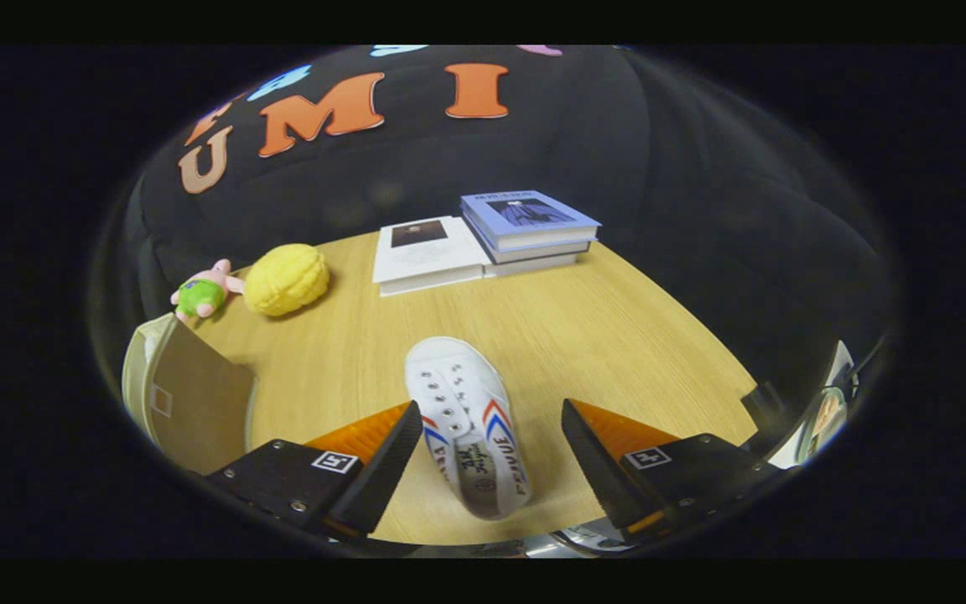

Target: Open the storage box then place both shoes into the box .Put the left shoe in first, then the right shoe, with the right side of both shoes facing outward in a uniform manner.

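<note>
Wood table (617, 335) carried a white shoe (466, 419) btwn the wide-apart fingers of the gripper (483, 436); beyond: books (483, 243), yellow plush (286, 279), pink toy (202, 294); box (189, 403) beside one finger.

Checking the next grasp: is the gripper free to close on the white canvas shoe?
Probably yes. The gripper is open, with the white canvas shoe lying between its fingers on the wooden table, and nothing blocks either side.

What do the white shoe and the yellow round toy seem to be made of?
White shoe, between the open gripper fingers: probably canvas, matte woven-looking upper with metal-looking eyelets.
Yellow round toy, beside the small pink and green plush: likely soft plush or foam, matte and bumpy.
</note>
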Motion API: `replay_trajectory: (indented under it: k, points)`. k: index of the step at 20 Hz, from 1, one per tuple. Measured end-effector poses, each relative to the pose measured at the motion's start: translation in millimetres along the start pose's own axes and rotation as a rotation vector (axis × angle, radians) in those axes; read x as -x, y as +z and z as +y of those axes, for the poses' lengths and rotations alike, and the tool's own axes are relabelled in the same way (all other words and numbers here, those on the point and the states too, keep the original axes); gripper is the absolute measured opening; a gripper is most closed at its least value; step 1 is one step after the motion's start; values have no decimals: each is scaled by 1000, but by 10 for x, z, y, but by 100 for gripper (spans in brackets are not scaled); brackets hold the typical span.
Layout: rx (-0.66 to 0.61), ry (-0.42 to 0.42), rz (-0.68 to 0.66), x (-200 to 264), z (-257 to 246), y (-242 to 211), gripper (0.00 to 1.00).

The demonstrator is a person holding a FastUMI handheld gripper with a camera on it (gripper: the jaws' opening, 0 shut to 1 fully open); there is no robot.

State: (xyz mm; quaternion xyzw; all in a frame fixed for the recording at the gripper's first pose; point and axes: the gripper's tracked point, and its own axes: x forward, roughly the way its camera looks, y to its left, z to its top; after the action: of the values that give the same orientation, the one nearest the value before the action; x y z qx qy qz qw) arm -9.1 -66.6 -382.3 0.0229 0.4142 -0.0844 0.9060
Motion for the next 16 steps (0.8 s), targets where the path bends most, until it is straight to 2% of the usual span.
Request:
replay_trajectory:
  k: [4, 6, 7, 8, 9, 13, 14, 15, 16]
  points:
    - [22, 18, 97, -160, -41, -339, 97]
    - [19, 39, 116, -244, 22, -386, 90]
    - [18, 44, 118, -289, 44, -377, 81]
    - [12, 58, 130, -314, 78, -397, 77]
    - [-5, 76, 146, -338, 126, -423, 64]
    - [-17, 48, 136, -349, 47, -388, 23]
    - [-24, 46, 132, -375, 40, -380, 17]
    - [-36, 49, 140, -333, 56, -395, 4]
    - [-62, 51, 142, -300, 88, -400, 3]
